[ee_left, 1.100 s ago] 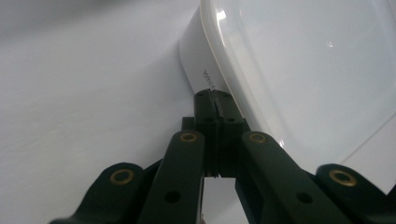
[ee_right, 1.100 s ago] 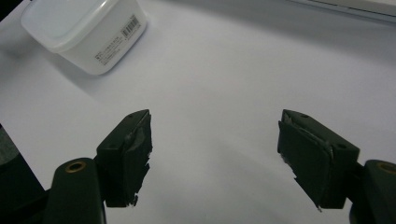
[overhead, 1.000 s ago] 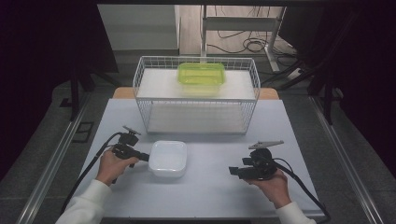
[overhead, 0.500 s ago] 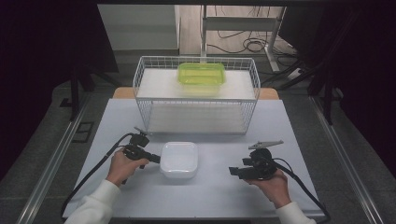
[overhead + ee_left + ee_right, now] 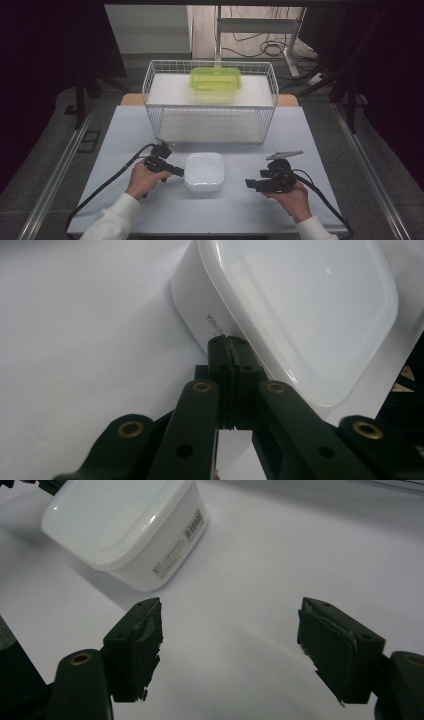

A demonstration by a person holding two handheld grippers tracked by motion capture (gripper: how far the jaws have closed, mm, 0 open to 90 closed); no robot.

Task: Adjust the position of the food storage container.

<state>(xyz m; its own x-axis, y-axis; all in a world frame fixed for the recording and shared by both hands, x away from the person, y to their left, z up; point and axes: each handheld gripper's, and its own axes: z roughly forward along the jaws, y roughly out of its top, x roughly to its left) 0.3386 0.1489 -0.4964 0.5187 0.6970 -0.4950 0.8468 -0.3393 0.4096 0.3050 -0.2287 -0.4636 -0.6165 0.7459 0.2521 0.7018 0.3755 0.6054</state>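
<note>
1. We see a white lidded box on the grey table, near the middle of its near half, between the two hand-held grippers and well apart from the wire basket at the far side.
2. The left gripper lies level at the box's left side. In the left gripper view its jaws are pressed together with nothing between them, and their tips meet the box's side wall just under the lid's rim.
3. The right gripper rests to the right of the box, apart from it. In the right gripper view its jaws stand wide apart over bare table, with the box farther off beyond the left jaw.
4. We judge the step in hand to be a push: the closed left jaws act as a blunt tip that slides the box to the right, toward the waiting right gripper.
5. A green container sits on the basket's upper shelf and plays no part here.
6. The next move, as we judge it, calls for a low, level push through the box's middle so that it does not turn, after which the open right jaws can close on its right side.
</note>
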